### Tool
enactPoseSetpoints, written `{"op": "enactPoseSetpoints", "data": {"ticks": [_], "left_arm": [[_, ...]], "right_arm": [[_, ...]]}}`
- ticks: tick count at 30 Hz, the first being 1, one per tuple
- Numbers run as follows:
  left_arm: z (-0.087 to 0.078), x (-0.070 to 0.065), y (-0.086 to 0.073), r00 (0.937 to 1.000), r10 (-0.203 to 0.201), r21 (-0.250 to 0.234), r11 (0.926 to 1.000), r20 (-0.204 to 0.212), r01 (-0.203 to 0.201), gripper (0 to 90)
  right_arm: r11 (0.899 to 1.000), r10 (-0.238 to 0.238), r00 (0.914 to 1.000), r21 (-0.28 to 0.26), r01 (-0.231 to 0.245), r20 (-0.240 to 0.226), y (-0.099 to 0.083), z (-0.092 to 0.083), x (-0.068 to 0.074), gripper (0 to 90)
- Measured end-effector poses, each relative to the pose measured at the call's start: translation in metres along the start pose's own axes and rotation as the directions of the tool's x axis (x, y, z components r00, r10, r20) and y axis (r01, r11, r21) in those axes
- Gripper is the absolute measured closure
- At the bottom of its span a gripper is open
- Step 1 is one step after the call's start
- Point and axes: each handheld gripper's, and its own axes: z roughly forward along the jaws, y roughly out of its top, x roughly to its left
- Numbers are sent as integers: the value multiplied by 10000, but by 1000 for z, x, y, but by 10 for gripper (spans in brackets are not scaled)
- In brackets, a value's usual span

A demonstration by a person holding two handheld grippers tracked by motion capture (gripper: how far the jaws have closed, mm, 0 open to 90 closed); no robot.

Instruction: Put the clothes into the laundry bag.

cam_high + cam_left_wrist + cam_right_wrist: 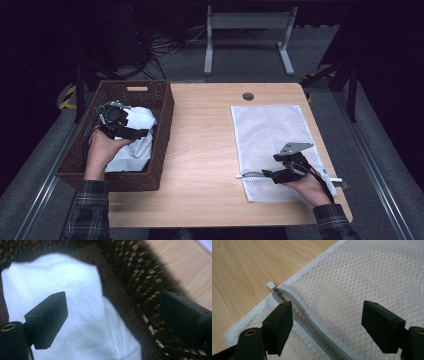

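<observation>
While the garment waits in the basket: I am reading this as loading laundry into a mesh bag.
Garment: one white garment (134, 140) is lying crumpled inside the wicker basket (162, 105) at the desk's left end; I am judging it the thing to be picked up.
Left tool: the left tool (131, 132) is hanging just over the white cloth inside the basket, its jaws standing wide with nothing pinched between them; in the left gripper view the cloth is lying below the pads, not pressed by them.
Why there: I am taking it as lining up for a grab on a fold of the cloth.
Mesh bag: one white mesh laundry bag (272, 135) is lying flat on the right half of the desk (205, 150), well apart from the basket, probably laid out to receive the garment.
Zipper: one grey zipper (312, 325) is running along the bag's near end, its white pull (271, 285) sitting at one corner; the stretch I am seeing looks closed.
Right tool: the right tool (267, 174) is resting over that zipper edge, jaws spread wide and straddling the zipper line, gripping nothing.
Why there: I am guessing it is waiting to work the bag's opening.
Count: one garment, one basket, one bag, two tools.
</observation>
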Motion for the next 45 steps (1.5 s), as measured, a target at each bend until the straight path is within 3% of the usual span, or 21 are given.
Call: {"op": "enactPoseSetpoints", "data": {"ticks": [8,13,16,18,20,30,33,38,45], "left_arm": [[33,17,0,9954,-764,969,9919,-582,818,19],[51,19,-2,9921,-809,1371,9861,-961,937,3],[63,20,-6,9919,-928,1682,9800,-865,1063,3],[68,18,-8,9936,-881,1866,9773,-707,1000,1],[75,14,-8,9940,-501,2248,9718,-968,709,0],[87,13,-12,9947,-312,2728,9604,-975,569,0],[91,12,-14,9944,-110,3041,9517,-1050,426,1],[91,11,-14,9937,-55,3154,9481,-1121,408,14],[85,17,-13,9944,-567,3062,9485,-886,814,224]], "right_arm": [[10000,-95,9999,-6,95,92,-1,-3,1,254],[9999,-139,9998,8,139,119,-1,-2,1,250],[9998,-174,9998,52,174,77,-1,-1,1,249],[9998,-181,9998,56,180,83,-1,-1,0,248],[9998,-159,9998,78,158,114,-1,-1,0,248],[9996,-228,9996,170,225,169,-2,0,0,248],[9996,-239,9996,175,236,178,-2,1,0,248],[9996,-224,9995,181,220,217,-3,0,0,248],[9997,-185,9994,176,180,277,-4,-1,-1,250]]}}
